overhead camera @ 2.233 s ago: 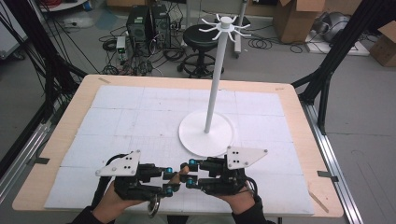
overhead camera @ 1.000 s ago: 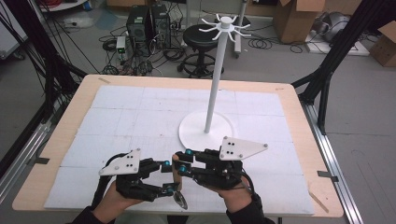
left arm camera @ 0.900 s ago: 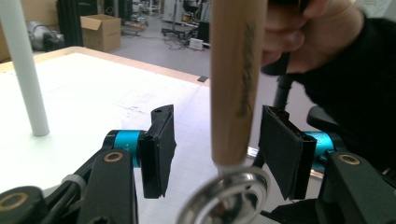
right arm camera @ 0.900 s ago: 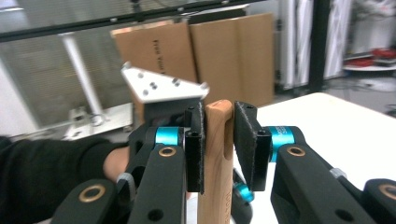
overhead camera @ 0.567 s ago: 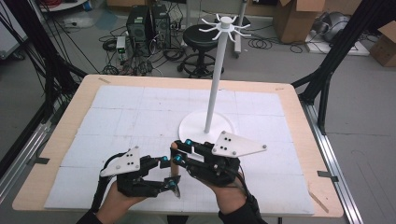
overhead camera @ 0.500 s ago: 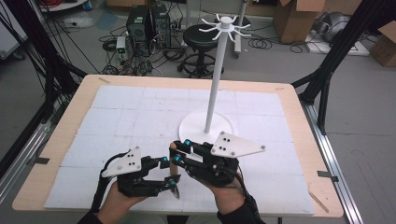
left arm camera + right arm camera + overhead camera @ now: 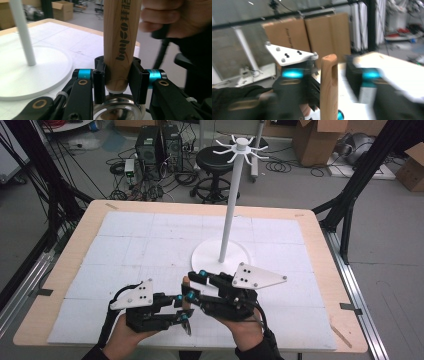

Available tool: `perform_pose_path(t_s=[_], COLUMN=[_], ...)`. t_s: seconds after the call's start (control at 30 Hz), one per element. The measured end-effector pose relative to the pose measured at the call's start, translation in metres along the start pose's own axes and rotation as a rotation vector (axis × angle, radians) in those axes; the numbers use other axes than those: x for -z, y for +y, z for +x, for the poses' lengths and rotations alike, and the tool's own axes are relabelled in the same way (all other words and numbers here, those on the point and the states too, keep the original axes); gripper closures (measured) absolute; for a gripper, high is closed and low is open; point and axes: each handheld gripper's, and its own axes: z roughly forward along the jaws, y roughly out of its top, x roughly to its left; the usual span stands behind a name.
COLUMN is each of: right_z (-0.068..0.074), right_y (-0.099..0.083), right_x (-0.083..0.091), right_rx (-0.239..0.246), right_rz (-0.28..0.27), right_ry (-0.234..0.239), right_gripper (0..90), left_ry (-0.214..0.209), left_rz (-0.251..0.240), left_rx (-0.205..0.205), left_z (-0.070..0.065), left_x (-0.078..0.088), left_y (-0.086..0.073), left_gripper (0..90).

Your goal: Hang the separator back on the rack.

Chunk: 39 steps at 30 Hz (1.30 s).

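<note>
The left gripper [image 7: 117, 86] is clamping the lower end of a wooden handle [image 7: 120, 40] at centre frame, just above a shiny metal bowl-shaped end [image 7: 117, 112]. The right gripper [image 7: 329, 82] has just been opening; its jaws are standing apart around the handle's top without pressing. With one grip low down, the utensil is risking tipping or slipping. The white stand [image 7: 221, 255] is waiting up the table.

Grippers at near table edge
Left gripper [image 7: 184, 312] and right gripper [image 7: 191, 285] meet just before the white stand [image 7: 222, 255]; table [image 7: 320, 245] beneath.
</note>
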Motion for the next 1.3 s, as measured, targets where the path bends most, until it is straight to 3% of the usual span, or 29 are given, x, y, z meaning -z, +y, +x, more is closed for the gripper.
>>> perform_pose_path(t_s=[0.1,0.2,0.23,0.27,0.4,0.53,0.67,0.77,0.83,0.87,0.9,0.93,0.97,1.0,1.1,1.23,1.3], right_z=[-0.008,-0.016,-0.016,-0.019,-0.022,-0.019,-0.018,-0.017,-0.016,-0.016,-0.014,-0.014,-0.013,-0.012,-0.009,-0.002,0.0], right_y=[-0.004,-0.008,-0.008,-0.01,-0.012,-0.013,-0.014,-0.014,-0.014,-0.014,-0.012,-0.012,-0.011,-0.01,-0.008,-0.006,-0.005], right_x=[0.004,0.008,0.008,0.008,0.006,0.002,0.001,0.001,0.002,0.002,0.003,0.003,0.003,0.003,0.002,0.0,-0.001], right_rx=[0.037,0.053,0.053,0.043,0.048,0.05,0.07,0.062,0.065,0.065,0.062,0.062,0.046,0.042,0.029,0.017,0.02], right_rz=[0.008,0.033,0.033,0.038,0.046,0.058,0.062,0.048,0.032,0.032,0.021,0.021,0.019,0.019,0.02,0.01,0.01], right_ry=[0.075,0.15,0.15,0.227,0.343,0.389,0.42,0.403,0.378,0.378,0.308,0.308,0.217,0.192,0.054,-0.086,-0.112], right_gripper=[33.2,29.6,29.6,31.9,47.4,51.6,66.1,66.9,67.2,67.2,67.4,67.4,67.4,67.4,67.4,67.4,67.4], left_ry=[-0.069,-0.147,-0.147,-0.187,-0.232,-0.255,-0.267,-0.259,-0.218,-0.218,-0.139,-0.139,-0.094,-0.065,0.004,0.062,0.073], left_rz=[-0.012,-0.019,-0.019,-0.021,-0.007,-0.002,-0.006,-0.014,-0.041,-0.041,-0.076,-0.076,-0.077,-0.089,-0.098,-0.101,-0.103], left_rx=[0.003,-0.001,-0.001,-0.006,-0.018,-0.027,-0.031,-0.024,-0.021,-0.021,0.004,0.004,0.006,0.005,0.003,0.001,0.003], left_z=[0.0,0.001,0.001,0.0,-0.002,-0.003,-0.003,-0.002,-0.002,-0.002,-0.001,-0.001,0.001,0.002,0.004,0.004,0.004], left_x=[0.001,0.002,0.002,0.001,0.0,-0.001,-0.001,0.0,0.001,0.001,0.002,0.002,0.004,0.005,0.007,0.009,0.009], left_y=[0.001,0.001,0.001,0.002,0.002,0.002,0.002,0.003,0.002,0.002,0.002,0.002,0.001,0.001,0.001,0.001,0.001], left_gripper=[68.4,68.3,68.3,68.3,68.3,68.3,68.3,68.2,67.5,64.5,52.0,48.3,46.0,44.3,41.5,41.4,41.7])
